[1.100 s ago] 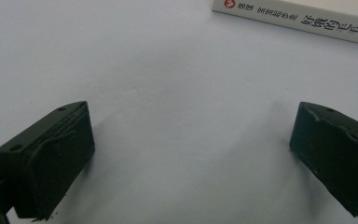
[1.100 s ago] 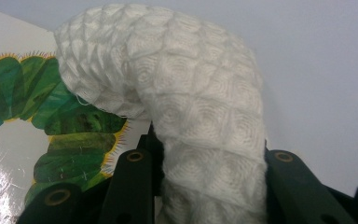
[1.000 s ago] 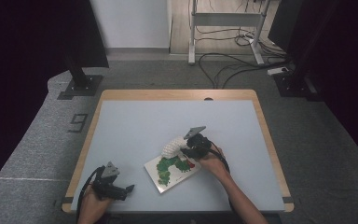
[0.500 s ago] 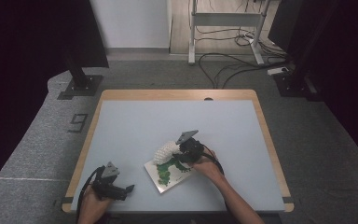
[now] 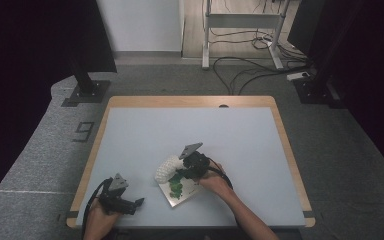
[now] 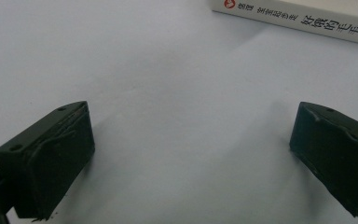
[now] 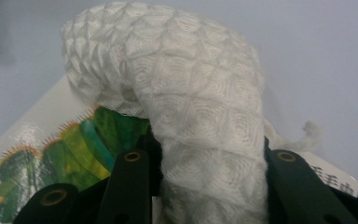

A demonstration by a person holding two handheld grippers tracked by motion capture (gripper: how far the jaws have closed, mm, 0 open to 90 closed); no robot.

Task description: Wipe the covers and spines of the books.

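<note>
Cloth (image 7: 182, 107) sits clamped in right tool (image 7: 205, 186), draped forward over book (image 7: 42, 140); left tool (image 6: 186, 163), jaws apart, rests idle on surface (image 5: 145, 135), well apart.

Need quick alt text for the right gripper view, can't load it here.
The right tool is shut on a white quilted cloth, bunched between its black jaws. Under it lies a picture book with a green caterpillar cover, on a pale table.

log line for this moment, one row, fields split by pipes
right gripper: shut on white cloth | cloth over picture book | left gripper: open, low over table near front-left edge
</note>
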